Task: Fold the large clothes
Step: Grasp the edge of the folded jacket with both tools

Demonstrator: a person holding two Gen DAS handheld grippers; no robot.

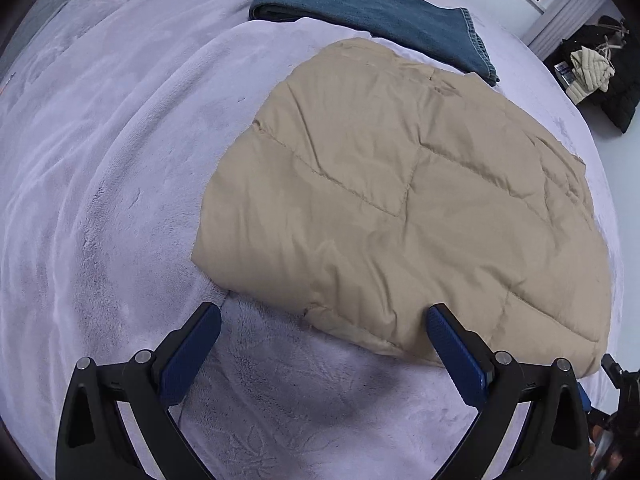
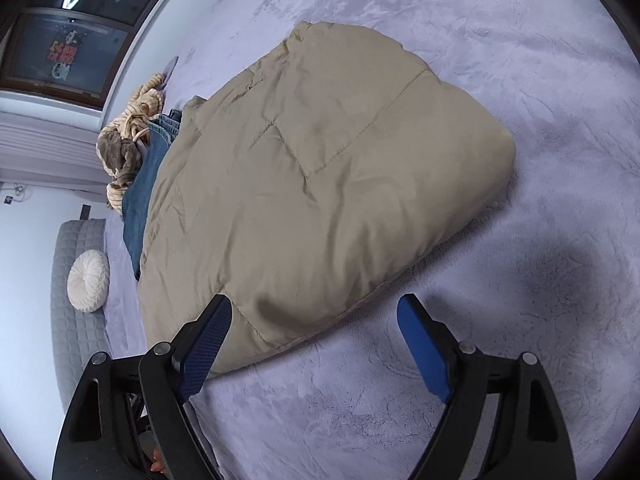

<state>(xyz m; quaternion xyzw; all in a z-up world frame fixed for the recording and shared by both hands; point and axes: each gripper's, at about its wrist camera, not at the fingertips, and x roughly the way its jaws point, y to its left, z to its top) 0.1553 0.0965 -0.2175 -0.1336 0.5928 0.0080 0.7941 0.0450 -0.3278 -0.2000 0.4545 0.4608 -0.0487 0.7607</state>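
A tan quilted puffer garment [image 1: 400, 200] lies folded into a flat block on a lavender plush bedspread [image 1: 100, 160]. It also shows in the right wrist view [image 2: 320, 184]. My left gripper [image 1: 324, 320] is open and empty, its jaws wide apart at the garment's near edge, with the right finger [image 1: 452, 344] next to the fabric. My right gripper [image 2: 316, 312] is open and empty at another edge of the garment, with its left finger [image 2: 208, 340] over the fabric's rim.
Folded blue jeans [image 1: 360, 4] lie beyond the tan garment, with a brown and cream knit item [image 2: 128, 140] behind them. A round cream cushion [image 2: 89, 280] sits on a grey quilted headboard [image 2: 76, 320]. Dark and tan clothes [image 1: 592, 68] are piled off the bed.
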